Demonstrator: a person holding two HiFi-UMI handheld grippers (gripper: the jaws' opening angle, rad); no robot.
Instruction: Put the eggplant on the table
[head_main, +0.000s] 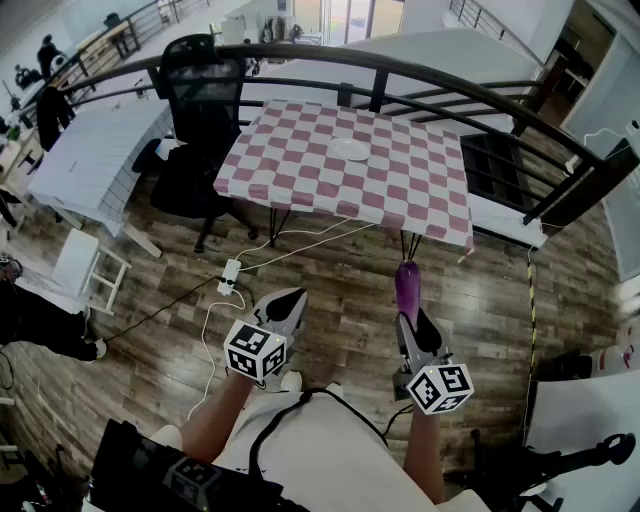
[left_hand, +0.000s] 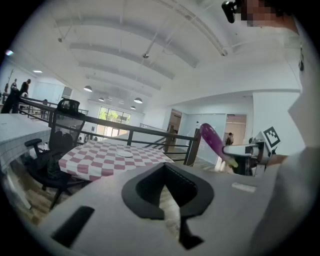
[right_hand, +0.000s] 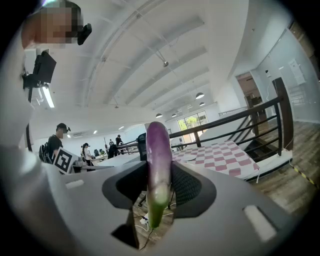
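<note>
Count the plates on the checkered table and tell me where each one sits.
1: a white plate lies on the checkered table, a little beyond its middle. The tabletop is in plain view, so none seems hidden.

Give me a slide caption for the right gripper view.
Right gripper, jaws shut on a purple eggplant, facing the checkered table.

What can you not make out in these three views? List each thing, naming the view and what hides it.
- Head view: the stem end of the eggplant, covered by the right gripper that holds it.
- Head view: the plate on the checked table is too small to tell whether anything lies on it.
- Left gripper view: the table's legs, behind the chair and the body of the left gripper.
</note>
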